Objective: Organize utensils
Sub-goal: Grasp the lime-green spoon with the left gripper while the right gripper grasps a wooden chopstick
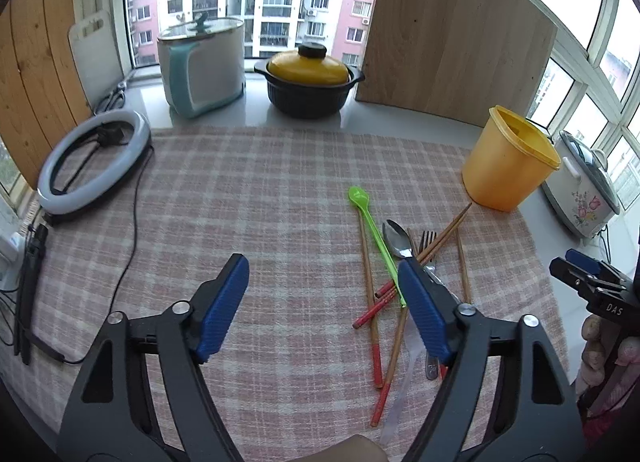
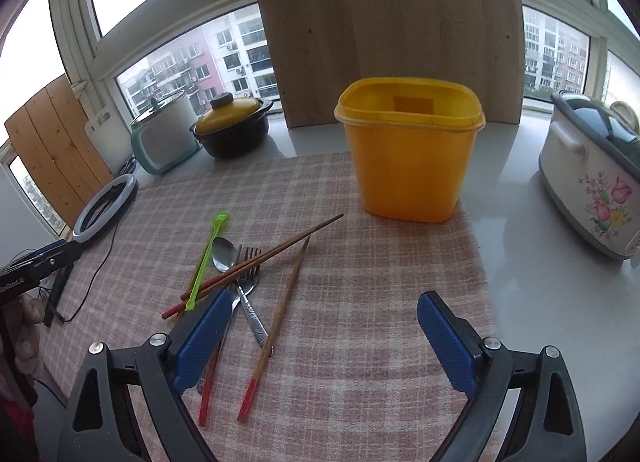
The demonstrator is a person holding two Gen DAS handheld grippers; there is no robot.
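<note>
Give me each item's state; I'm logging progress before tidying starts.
left gripper: open, holding nothing
right gripper: open, holding nothing
yellow bin: upright, no lid, no utensils visible inside
yellow-lidded pot: lid on
chopsticks, spoon, fork, green spoon: piled loose on the cloth

Utensil pile (image 2: 236, 282) lies on the cloth (image 2: 360, 322); tub (image 2: 410, 154) stands behind, rightward.
</note>
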